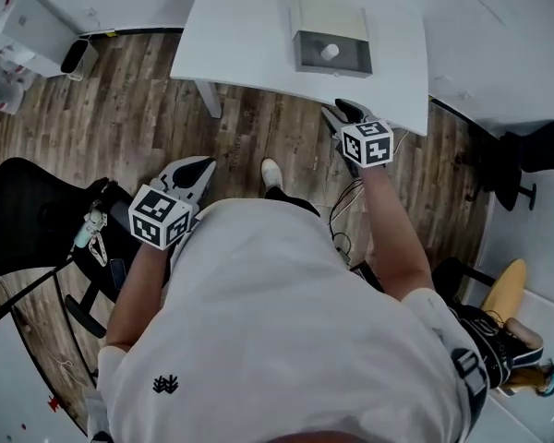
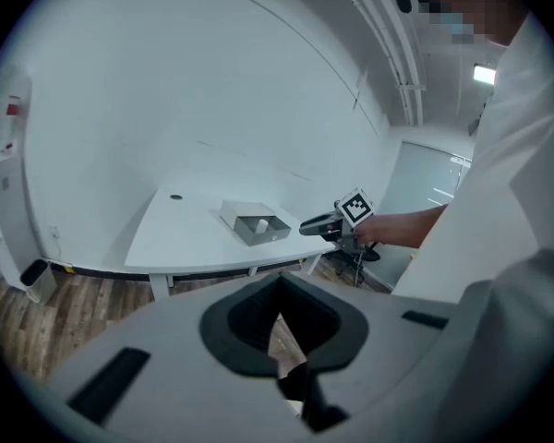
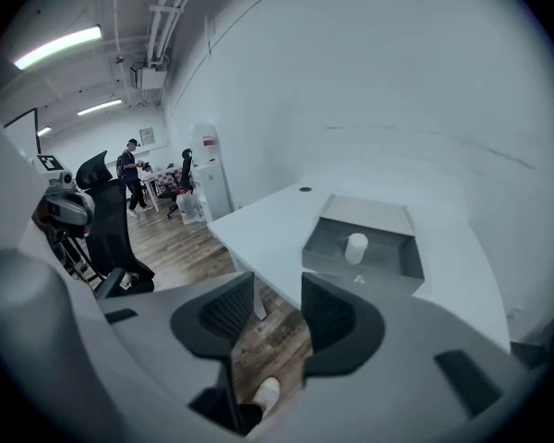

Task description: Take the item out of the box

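Probably light and stiff, the white cylinder inside the box wants a mid-body pinch from the released right tool; the left tool is clenched, empty.

Cool, even light covers the white table, apparently from ceiling strip lights up left of it. The box on it is shaded inside. Both gripper views bow outward, darken to black at the corners, and blur in the near foreground.

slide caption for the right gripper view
Right gripper, fingers apart and empty, facing the open box with a white item inside.
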A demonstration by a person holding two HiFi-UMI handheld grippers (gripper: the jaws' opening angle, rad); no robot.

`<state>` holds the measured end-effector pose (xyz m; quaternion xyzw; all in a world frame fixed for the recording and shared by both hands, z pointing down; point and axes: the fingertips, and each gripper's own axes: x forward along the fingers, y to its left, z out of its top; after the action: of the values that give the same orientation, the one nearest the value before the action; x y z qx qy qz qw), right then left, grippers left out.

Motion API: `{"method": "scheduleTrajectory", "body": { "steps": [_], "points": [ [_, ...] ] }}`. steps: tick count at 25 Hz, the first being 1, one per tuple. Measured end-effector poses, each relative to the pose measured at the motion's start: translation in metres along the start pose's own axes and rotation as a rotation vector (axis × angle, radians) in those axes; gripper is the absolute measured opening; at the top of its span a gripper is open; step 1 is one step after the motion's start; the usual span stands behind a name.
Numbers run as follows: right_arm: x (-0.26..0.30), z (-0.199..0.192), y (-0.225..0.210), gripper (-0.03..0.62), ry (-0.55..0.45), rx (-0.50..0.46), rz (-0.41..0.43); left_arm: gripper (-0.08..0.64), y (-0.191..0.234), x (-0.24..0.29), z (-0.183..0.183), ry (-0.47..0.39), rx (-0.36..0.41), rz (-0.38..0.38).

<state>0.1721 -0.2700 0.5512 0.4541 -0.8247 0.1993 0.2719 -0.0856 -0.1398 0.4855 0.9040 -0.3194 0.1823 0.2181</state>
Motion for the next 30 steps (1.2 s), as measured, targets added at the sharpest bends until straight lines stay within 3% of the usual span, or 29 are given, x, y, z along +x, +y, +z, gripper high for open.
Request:
{"method": "scheduleTrajectory", "body": {
  "steps": [10, 30],
  "points": [
    [0.06, 0.027, -0.084, 0.203, 0.033, -0.028, 0.013, 0.006, 0.013, 0.034, 0.035, -0.011, -0.062, 0.129],
    [0.158, 0.035, -0.139, 0.259, 0.238, -0.193, 0.071, 0.006, 0.024, 0.056, 0.051, -0.005, -0.141, 0.316]
  ]
}}
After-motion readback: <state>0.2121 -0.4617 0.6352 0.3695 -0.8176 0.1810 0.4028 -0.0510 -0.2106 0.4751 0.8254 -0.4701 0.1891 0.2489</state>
